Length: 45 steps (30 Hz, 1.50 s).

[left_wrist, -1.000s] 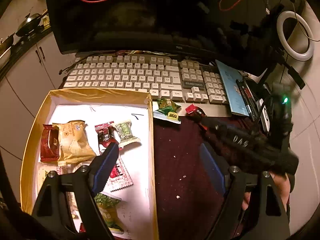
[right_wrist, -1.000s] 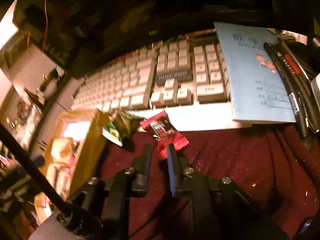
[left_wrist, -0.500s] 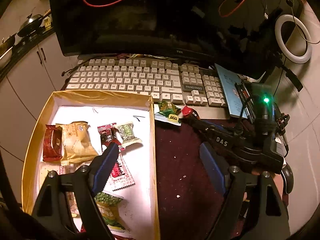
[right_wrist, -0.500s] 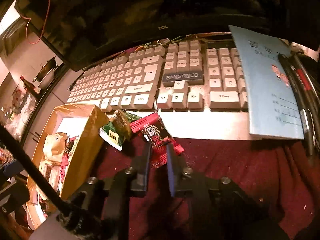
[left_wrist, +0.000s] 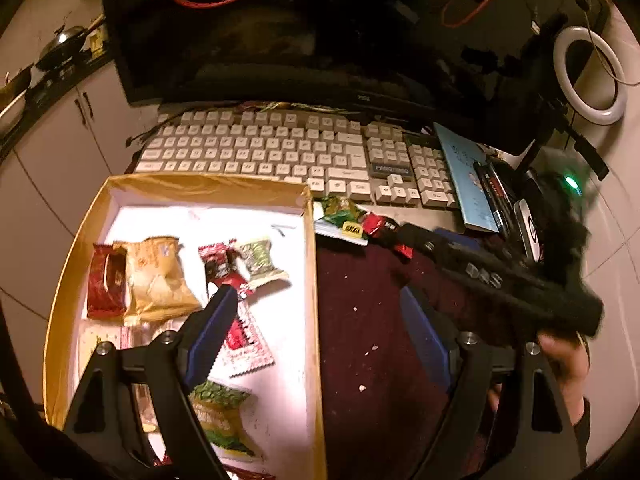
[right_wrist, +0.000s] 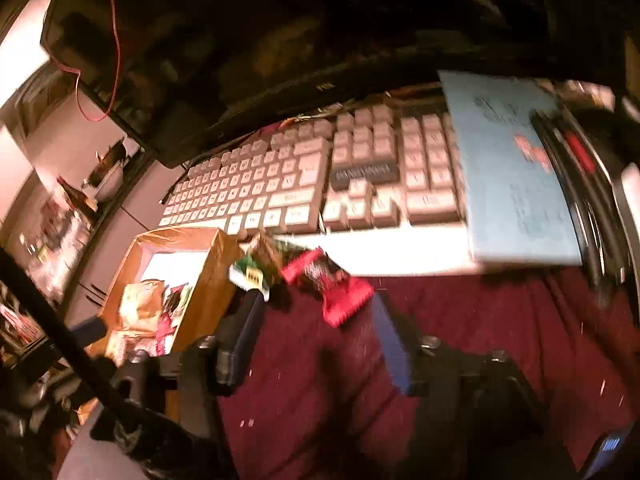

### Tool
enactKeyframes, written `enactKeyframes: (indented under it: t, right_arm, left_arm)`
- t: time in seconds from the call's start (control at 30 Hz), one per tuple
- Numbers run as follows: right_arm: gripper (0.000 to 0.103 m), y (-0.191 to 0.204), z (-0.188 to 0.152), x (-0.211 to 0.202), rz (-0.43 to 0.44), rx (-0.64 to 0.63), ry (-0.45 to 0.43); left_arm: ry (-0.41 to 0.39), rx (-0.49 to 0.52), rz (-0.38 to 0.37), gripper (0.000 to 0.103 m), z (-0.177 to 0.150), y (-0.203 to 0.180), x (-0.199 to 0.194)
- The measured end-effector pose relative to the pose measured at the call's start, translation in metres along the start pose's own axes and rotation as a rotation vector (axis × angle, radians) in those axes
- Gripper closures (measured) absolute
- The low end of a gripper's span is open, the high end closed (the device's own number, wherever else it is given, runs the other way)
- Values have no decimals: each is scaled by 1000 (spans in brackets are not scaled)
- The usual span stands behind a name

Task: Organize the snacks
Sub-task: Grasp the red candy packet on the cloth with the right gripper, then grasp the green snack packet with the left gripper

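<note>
Left wrist view, box: the yellow-walled box (left_wrist: 308, 280) fills the lower left of the frame, and it's already filling up, at least 6 wrapped snacks on its white floor.
Left wrist view, inside the box: a dark red packet (left_wrist: 106, 280) at far left, a tan packet (left_wrist: 154, 276) touching it, a pale green packet (left_wrist: 258, 258) mid-box, more wrappers lower down.
Left wrist view, left gripper: the left gripper (left_wrist: 316, 332) hangs at bottom centre, fingers spread wide, nothing between them, 1 finger over the box and 1 over the maroon cloth (left_wrist: 360, 340).
Left wrist view, still out: 2 snacks, by my count, lie just past the box's upper right corner, below the keyboard (left_wrist: 280, 152).
Right wrist view, blurred: the red snack (right_wrist: 340, 292) lies on the cloth at centre frame, the green snack (right_wrist: 260, 264) just left of it against the box wall.
Right wrist view, right gripper: the right gripper (right_wrist: 316, 320) has just been opening; its fingers stand apart on either side of the red snack's near end, not pressing on it. Released, I'd say.
Progress: most is boxed; the red and green snacks look like what's left.
</note>
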State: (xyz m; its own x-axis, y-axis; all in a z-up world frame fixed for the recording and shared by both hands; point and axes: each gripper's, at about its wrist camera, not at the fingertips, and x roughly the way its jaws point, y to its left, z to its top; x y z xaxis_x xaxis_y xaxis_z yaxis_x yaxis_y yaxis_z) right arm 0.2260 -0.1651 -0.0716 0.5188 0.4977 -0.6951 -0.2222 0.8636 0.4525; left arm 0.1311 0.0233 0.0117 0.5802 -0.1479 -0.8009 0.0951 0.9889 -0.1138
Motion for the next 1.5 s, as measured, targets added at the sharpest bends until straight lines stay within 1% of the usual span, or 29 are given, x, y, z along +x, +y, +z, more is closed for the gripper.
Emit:
enactKeyframes:
  t: [0.03, 0.1, 0.13, 0.2, 0.23, 0.27, 0.3, 0.33, 0.4, 0.43, 0.53, 0.6, 0.67, 0.7, 0.77, 0.8, 0.83, 0.87, 0.9, 1.07, 1.1, 1.13, 1.17, 1.2, 1.23, 1.27, 1.4, 1.47, 1.5]
  right_arm:
    - [46, 3, 6, 9, -6, -19, 18]
    - [48, 4, 9, 19, -44, -49, 17]
    - [49, 3, 10, 25, -39, -52, 38]
    - [61, 2, 7, 35, -23, -76, 72]
    - [63, 5, 4, 36, -32, -97, 76]
    - [67, 7, 1, 34, -49, -120, 66]
    - [78, 10, -3, 32, -79, -131, 64]
    - [83, 10, -5, 29, -79, -124, 64]
    - [97, 9, -9, 20, -47, -99, 54]
    - [98, 6, -12, 15, -38, -85, 48]
    - [99, -5, -22, 1, 5, -26, 27]
    - [99, -7, -21, -7, 41, -15, 6]
    - [99, -7, -21, -13, 29, -28, 0]
    - [99, -4, -21, -17, 37, -58, -10]
    - [95, -2, -17, -17, 31, -76, -12]
    - [86, -2, -13, -14, 23, -84, -14]
    - [72, -1, -9, -10, 17, -79, -12]
    - [47, -1, -5, -6, 16, -70, -10]
    - [46, 0, -2, -1, 25, -69, -7]
    - [46, 0, 9, 27, 29, -106, 71]
    - [48, 0, 9, 32, 40, -111, 92]
    - [49, 1, 8, 32, 43, -119, 85]
    - [53, 3, 8, 32, 40, -131, 85]
    - [63, 5, 7, 30, 49, -145, 79]
    - [70, 6, 8, 30, 60, -145, 82]
    - [82, 7, 7, 32, 45, -150, 94]
    - [82, 21, 0, 32, -2, -210, 87]
    - [83, 22, -4, 28, -17, -202, 78]
    - [83, 21, -7, 24, -8, -194, 74]
  left_arm:
    - [-2, -5, 0, 20, -1, 2, 0]
    - [4, -12, 4, 20, -2, 4, -1]
    - [3, -15, -4, 20, -3, 4, -2]
    - [-5, -12, -5, 20, -3, 4, -4]
    - [-9, -13, -6, 20, -3, 4, -5]
    - [-8, -16, -9, 20, -2, 4, -4]
    - [-4, -17, -12, 20, -2, 4, -3]
    - [-1, -15, -12, 20, -1, 2, -2]
    - [-5, -5, -8, 20, 0, -1, -2]
    - [-7, 1, -7, 20, 1, -1, -1]
    - [2, 8, 1, 20, 3, -3, 4]
    - [8, 16, 8, 20, 3, -4, 6]
    - [9, 16, 8, 20, 2, -4, 6]
    - [7, 16, 5, 20, 2, -4, 5]
    - [10, 11, 6, 20, 0, -4, 7]
    - [14, 10, 5, 20, 0, -5, 8]
    - [15, 10, 5, 20, -1, -4, 8]
    - [15, 11, 5, 20, -1, -4, 8]
    - [14, 14, 4, 20, -2, -4, 7]
    - [9, 7, -1, 20, -4, 0, 4]
    - [8, 2, -5, 20, -4, 2, 4]
    - [7, 0, -7, 20, -4, 3, 4]
    - [5, 1, -8, 20, -4, 4, 3]
    - [3, -1, -7, 20, -3, 5, 3]
    - [3, -5, -8, 20, -3, 5, 3]
    - [7, -7, -11, 20, -2, 5, 4]
    - [0, 0, -12, 20, -1, 5, 2]
    - [8, -6, -15, 20, 0, 6, 4]
    - [9, -8, -16, 20, 1, 6, 4]
